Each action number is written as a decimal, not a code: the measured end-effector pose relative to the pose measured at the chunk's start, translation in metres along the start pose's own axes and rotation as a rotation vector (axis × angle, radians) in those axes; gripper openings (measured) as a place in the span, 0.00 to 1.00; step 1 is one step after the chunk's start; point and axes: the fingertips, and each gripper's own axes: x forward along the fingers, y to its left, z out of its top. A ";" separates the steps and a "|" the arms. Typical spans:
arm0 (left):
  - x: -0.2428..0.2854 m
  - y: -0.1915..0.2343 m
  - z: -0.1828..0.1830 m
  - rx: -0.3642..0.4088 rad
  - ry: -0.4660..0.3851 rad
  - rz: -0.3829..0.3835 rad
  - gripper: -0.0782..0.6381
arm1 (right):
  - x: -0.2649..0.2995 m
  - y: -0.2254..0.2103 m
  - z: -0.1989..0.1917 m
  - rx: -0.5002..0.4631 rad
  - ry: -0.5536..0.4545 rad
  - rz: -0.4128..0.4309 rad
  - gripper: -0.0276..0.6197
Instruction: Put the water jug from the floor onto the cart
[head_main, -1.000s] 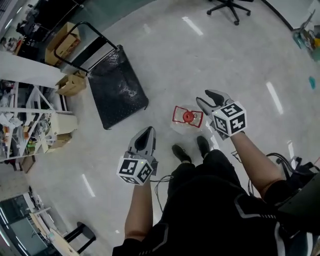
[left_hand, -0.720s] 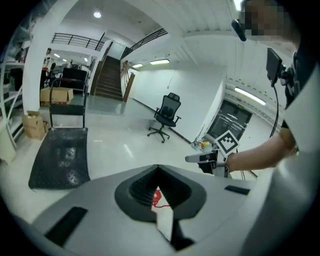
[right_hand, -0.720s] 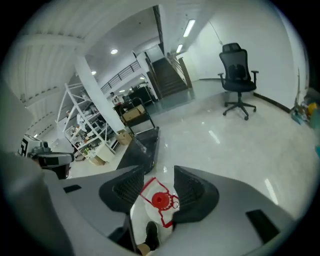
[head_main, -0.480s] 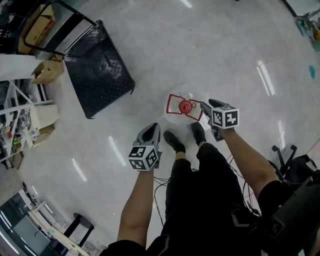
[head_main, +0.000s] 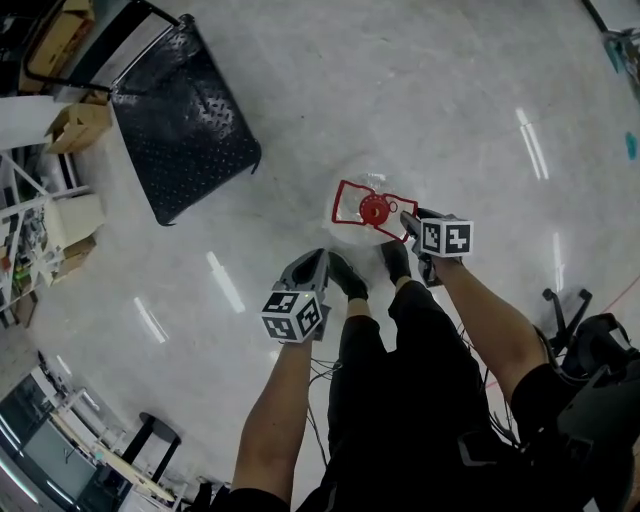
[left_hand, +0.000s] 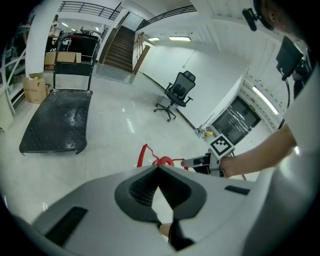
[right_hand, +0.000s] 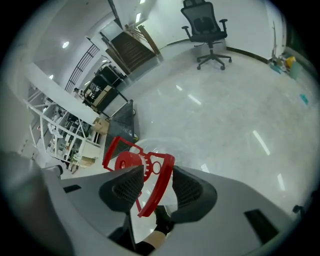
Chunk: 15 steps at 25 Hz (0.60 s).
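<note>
Water jug (head_main: 372, 210), clear plastic with a red handle (right_hand: 159, 182), still on the floor (head_main: 450, 100); right gripper (head_main: 410, 226) just dropped in, open jaws straddling that handle, left gripper (head_main: 307, 268) closed, empty. Grab's next, probably.

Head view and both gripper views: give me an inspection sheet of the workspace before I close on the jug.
Surface: glossy pale floor, bare around the jug.
Job's things: water jug upright on the floor by the person's shoes; cart stands apart, deck bare.
Clutter: cardboard boxes beside the cart.
Grippers: left gripper jaws together, holding nothing; right gripper jaws apart around the jug's red handle, not clamped.
Cables: thin cables on the floor behind the feet.
Surroundings: office chair, staircase, shelving.
</note>
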 end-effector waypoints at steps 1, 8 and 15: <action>0.001 0.000 -0.002 0.003 0.004 -0.002 0.10 | 0.003 -0.003 -0.001 0.017 0.003 -0.001 0.31; -0.010 0.001 -0.001 0.004 -0.005 0.003 0.10 | 0.013 -0.009 -0.019 0.087 0.060 0.014 0.20; -0.026 0.004 0.010 -0.020 -0.043 0.029 0.10 | 0.008 0.005 0.003 0.090 0.023 0.024 0.17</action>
